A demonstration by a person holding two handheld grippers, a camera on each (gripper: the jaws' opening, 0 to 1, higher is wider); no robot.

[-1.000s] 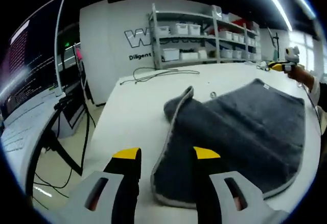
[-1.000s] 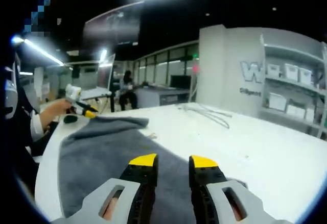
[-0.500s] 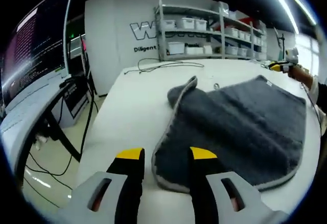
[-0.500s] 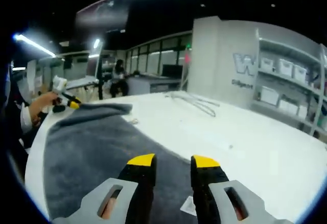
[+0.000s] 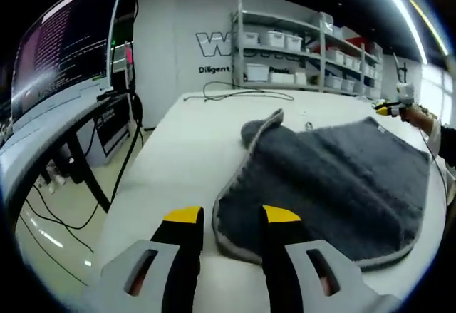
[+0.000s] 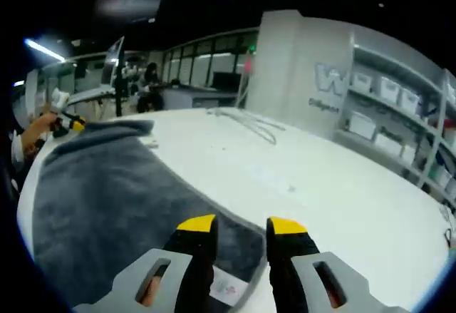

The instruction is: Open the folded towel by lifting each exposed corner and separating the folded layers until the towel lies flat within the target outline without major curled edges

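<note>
towel (image 5: pixel 335 177): grey cloth, fuzzy matt pile | table (image 6: pixel 320 185): smooth white, slight sheen

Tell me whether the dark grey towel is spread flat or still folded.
Still folded. The dark grey terry towel lies doubled on the white table: one corner curls upward, showing a second layer along its pale hem.

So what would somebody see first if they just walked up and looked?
The big dark grey towel spread on the white table, with one corner curled up on its far side. Next, the yellow-tipped left gripper right at the towel's near edge, and the right gripper over another corner where a white tag shows.
</note>
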